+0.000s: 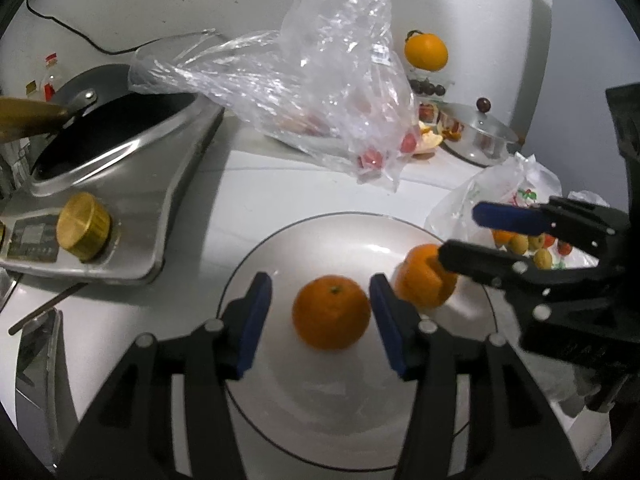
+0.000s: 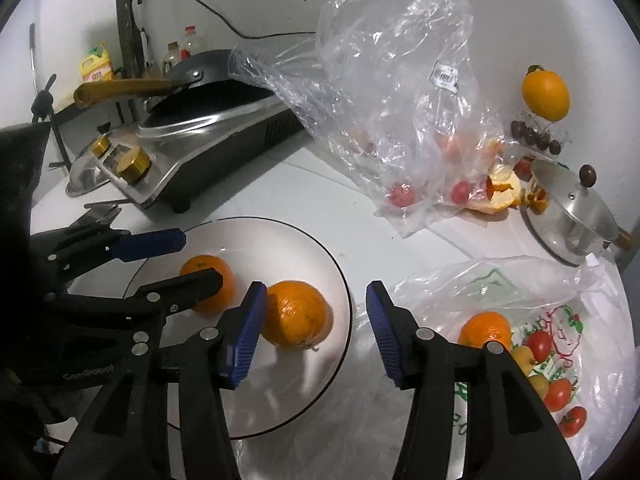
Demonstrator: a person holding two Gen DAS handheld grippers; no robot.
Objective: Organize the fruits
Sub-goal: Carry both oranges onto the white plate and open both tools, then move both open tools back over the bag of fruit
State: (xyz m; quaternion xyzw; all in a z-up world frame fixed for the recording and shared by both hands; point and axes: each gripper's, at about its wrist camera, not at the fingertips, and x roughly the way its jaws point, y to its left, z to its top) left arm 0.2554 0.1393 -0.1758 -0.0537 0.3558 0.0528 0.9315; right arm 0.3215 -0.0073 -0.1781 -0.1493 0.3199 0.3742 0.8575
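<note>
The right gripper hides part of the second orange on the plate in the left wrist view, the crumpled clear bag blurs the small red fruits inside it, and the printed bag runs off the lower right edge.

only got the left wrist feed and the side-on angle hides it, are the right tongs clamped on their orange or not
Observer: No. The right tongs stand open; the plate orange sits close against one pad, clear of the other.
Operator: ok, any orange left in the printed bag, the tongs block mine
Observer: Yes, one bagged orange lies in the printed bag, next to several red tomatoes.
</note>
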